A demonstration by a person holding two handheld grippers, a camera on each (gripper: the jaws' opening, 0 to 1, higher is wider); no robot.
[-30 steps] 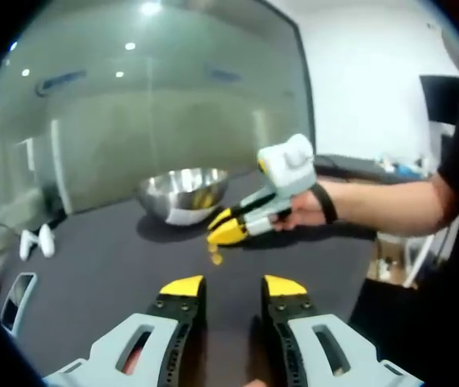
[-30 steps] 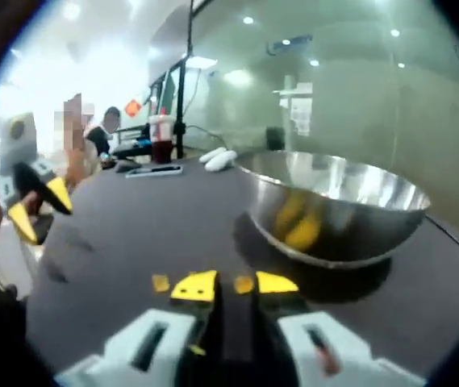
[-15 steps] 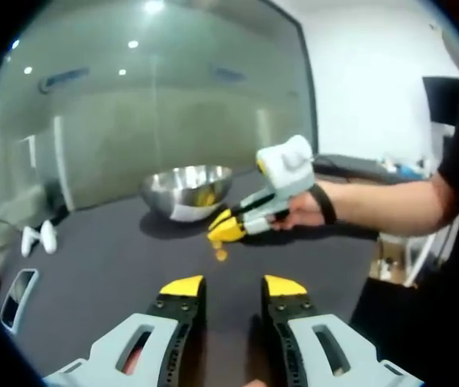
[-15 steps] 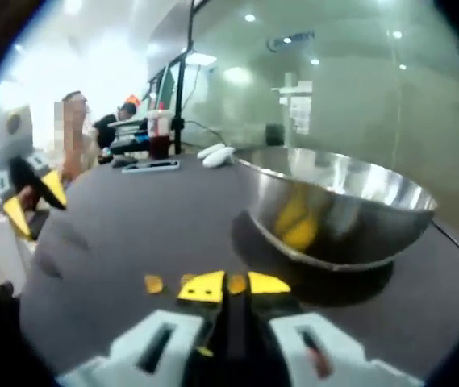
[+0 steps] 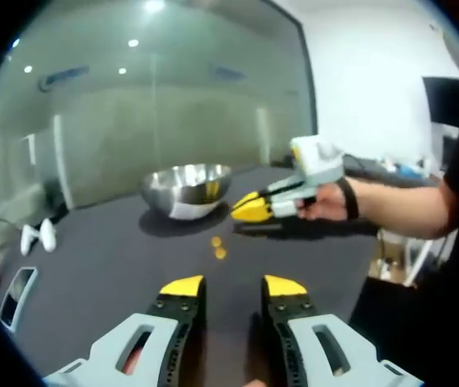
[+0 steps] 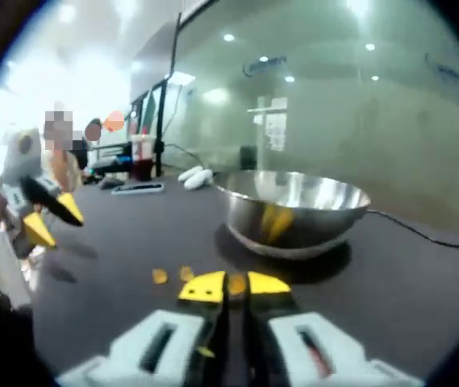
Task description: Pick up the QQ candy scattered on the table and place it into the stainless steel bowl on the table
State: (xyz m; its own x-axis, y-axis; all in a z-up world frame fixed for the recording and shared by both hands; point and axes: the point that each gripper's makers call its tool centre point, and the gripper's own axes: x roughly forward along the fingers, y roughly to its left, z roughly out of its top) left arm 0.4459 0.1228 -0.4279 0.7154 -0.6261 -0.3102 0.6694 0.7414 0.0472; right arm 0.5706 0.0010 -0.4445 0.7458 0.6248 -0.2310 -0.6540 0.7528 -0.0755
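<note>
orange candies [image 5: 217, 247], silver bowl [image 5: 185, 189], dark table [image 5: 100, 274]

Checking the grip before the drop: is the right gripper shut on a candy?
Yes, shut on it. In the right gripper view, the right gripper pinches an orange candy between its yellow tips; they look nearly together.

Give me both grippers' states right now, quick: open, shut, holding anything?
Left gripper: open, nothing between its jaws.
Right gripper: shut on a QQ candy, an orange piece pinched at its yellow tips.
</note>
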